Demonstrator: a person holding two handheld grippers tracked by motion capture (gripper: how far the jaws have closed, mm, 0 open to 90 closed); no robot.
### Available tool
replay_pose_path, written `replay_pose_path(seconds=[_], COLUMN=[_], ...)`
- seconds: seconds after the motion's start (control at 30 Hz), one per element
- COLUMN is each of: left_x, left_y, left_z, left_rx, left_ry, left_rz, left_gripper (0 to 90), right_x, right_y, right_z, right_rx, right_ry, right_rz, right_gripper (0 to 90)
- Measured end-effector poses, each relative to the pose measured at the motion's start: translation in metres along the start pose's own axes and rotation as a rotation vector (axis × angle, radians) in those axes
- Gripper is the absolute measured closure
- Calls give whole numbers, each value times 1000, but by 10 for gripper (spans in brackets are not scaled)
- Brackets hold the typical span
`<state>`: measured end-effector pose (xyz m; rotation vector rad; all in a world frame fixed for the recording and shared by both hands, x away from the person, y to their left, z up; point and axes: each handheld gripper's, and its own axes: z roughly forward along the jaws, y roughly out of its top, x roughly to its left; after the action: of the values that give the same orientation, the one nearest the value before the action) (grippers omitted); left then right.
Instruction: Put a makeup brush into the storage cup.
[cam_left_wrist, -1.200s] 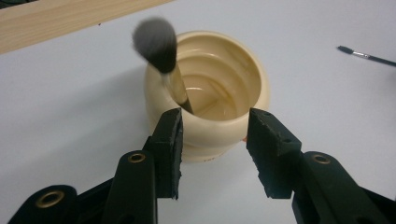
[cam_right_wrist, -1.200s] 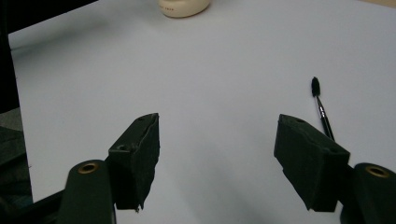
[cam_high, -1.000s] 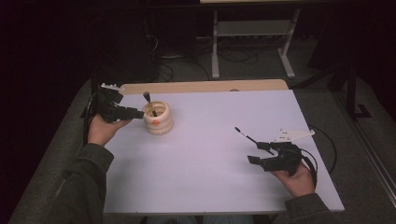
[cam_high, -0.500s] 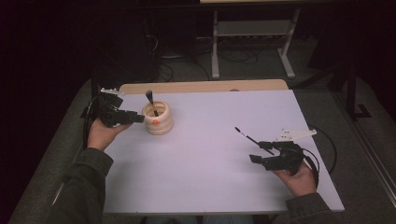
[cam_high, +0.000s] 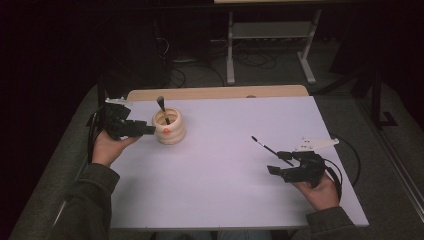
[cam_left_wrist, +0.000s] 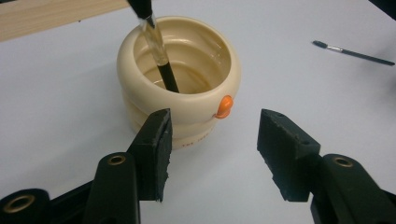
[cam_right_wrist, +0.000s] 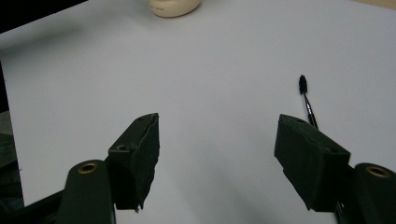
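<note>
Both grippers wide open, holding nothing: left gripper (cam_high: 145, 131) just at 9 o'clock of cream pot (cam_high: 169, 127) holding an upright brush (cam_high: 163, 108), right gripper (cam_high: 282, 164) beside loose brush (cam_high: 267, 147); clumsy contact could tip the pot

The room is dim, with the far end almost black. A white worktop (cam_high: 225, 165) catches the light, and a pale wooden board (cam_high: 215, 93) runs along its far edge. Grey carpet (cam_high: 395, 165) lies on both sides of it. Beyond the board stands a light metal stand (cam_high: 270, 45) with a low shelf, and dark cables (cam_high: 250, 60) are strewn on the floor around its legs.
</note>
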<state>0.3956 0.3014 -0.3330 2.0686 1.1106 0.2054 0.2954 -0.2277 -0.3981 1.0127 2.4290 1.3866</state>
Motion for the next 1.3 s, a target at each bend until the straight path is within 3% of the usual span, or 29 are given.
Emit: replay_pose_path(seconds=[0.57,1.3], left_x=[-10,-27], left_y=[-12,-16], left_z=[-3,-3], left_rx=[-29,-43], left_ry=[-17,-34], left_rz=[5,57], left_gripper=[382,377], right_x=[-1,-5], right_y=[0,1], right_z=[-1,-3], right_rx=[9,8], right_ry=[-19,-25], right_rz=[6,15], right_gripper=[298,299])
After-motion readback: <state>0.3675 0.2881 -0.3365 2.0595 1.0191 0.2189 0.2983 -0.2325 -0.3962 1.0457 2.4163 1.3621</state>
